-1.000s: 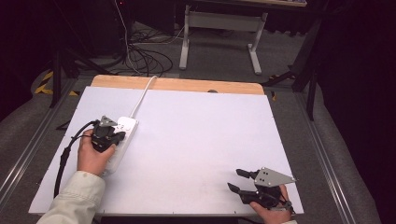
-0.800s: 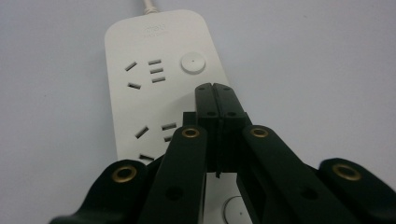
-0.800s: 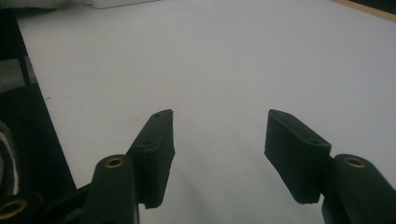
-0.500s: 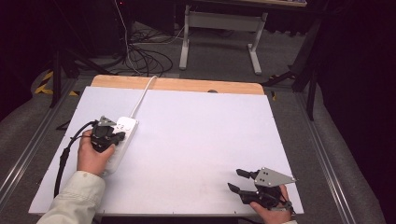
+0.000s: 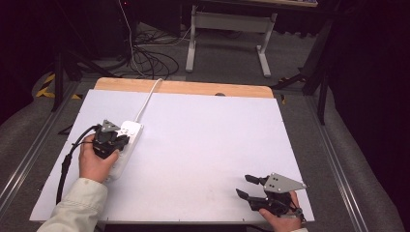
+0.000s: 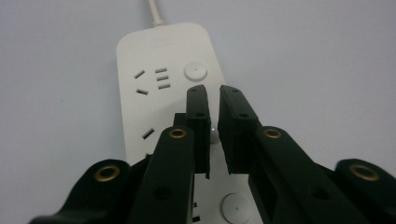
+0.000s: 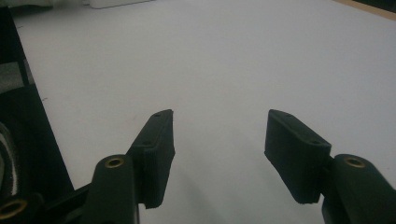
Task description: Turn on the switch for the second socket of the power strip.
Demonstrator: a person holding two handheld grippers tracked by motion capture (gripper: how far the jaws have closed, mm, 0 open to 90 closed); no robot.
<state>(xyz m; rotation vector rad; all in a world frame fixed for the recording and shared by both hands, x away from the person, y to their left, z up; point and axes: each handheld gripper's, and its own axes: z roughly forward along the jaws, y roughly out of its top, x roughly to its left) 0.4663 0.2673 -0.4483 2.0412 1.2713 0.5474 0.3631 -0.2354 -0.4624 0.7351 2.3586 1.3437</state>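
Two jaws of the left gripper (image 6: 212, 91) are drawn nearly together, nothing between them, over the white power strip (image 6: 161, 84) at the table's (image 5: 203, 145) left. Its round button (image 6: 195, 71) is best pressed squarely. The right gripper (image 7: 219, 135) is held wide, empty.

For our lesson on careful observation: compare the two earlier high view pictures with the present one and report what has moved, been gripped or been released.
Nothing has visibly changed. The left claw still sits over the white power strip, jaws nearly closed with nothing seen between them, and the right claw still rests open near the table's front right corner, holding nothing.
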